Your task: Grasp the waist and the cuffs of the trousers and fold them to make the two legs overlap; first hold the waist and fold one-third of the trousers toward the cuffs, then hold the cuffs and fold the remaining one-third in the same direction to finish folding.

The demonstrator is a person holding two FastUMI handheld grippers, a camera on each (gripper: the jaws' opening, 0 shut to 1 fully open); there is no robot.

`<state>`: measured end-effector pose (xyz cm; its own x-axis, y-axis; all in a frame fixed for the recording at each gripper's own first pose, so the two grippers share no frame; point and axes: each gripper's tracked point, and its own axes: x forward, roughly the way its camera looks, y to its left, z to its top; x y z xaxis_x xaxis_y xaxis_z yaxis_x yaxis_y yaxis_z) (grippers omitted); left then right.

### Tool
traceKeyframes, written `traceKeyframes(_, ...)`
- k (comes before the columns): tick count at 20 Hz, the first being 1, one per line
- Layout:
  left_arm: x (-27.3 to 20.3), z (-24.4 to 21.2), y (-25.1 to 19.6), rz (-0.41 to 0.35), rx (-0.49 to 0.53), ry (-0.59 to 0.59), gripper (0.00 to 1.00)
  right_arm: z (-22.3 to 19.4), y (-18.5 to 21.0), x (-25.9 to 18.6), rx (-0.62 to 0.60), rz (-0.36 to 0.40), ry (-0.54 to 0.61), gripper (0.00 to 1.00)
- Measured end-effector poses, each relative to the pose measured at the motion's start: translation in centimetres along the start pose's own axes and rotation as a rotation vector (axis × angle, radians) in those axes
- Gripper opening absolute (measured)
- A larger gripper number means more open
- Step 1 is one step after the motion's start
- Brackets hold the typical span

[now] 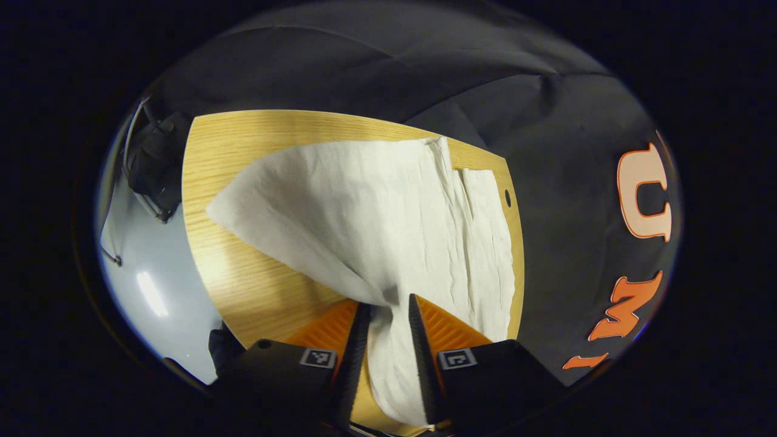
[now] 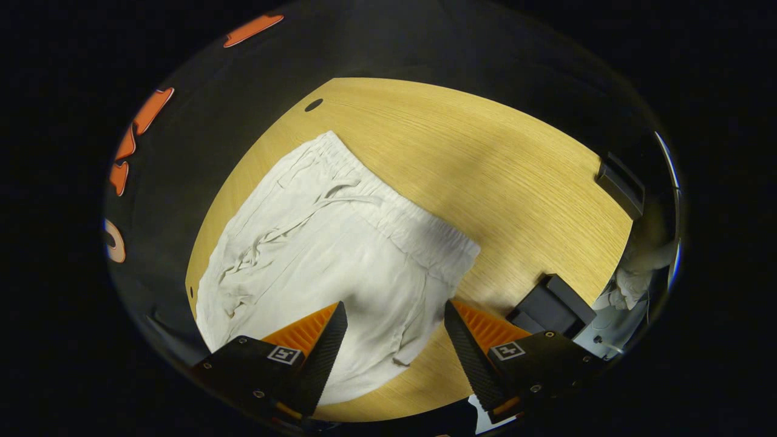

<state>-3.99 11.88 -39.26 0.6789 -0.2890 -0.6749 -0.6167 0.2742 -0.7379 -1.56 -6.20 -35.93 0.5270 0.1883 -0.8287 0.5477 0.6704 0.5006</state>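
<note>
Where the left claw (image 1: 388,315) pinches the trousers (image 1: 388,206), its tips hide the cuffs; right claw (image 2: 394,321) spread.

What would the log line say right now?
left gripper: shut on trousers | right gripper: open above waist | table

White drawstring trousers (image 2: 322,255) lie on the wooden surface (image 2: 485,176), waistband farthest. The right gripper (image 2: 394,315) hovers above them, jaws spread wide.

Left claw (image 1: 388,309) clamped on trousers (image 1: 388,212); right claw (image 2: 394,315) spread wide, holding nothing
</note>
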Motion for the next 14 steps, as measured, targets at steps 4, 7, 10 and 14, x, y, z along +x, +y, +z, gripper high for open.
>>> traceKeyframes(4,-0.3,-0.1,0.2,0.060,0.163,-0.002,0.07,1.1,-0.3,0.9,0.013,-0.010,-0.018,0.86)
traceKeyframes(7,-0.6,-0.2,-0.8,0.072,0.237,0.001,0.06,1.3,-1.9,1.3,0.048,-0.069,-0.043,0.53)
traceKeyframes(10,-1.6,0.3,-2.2,0.018,0.213,-0.010,0.05,1.7,-1.7,1.5,0.179,-0.005,-0.064,0.12)
traceKeyframes(14,-2.6,0.1,-2.2,0.007,0.217,0.005,0.05,2.0,-1.3,0.8,0.305,0.100,-0.087,0.02)
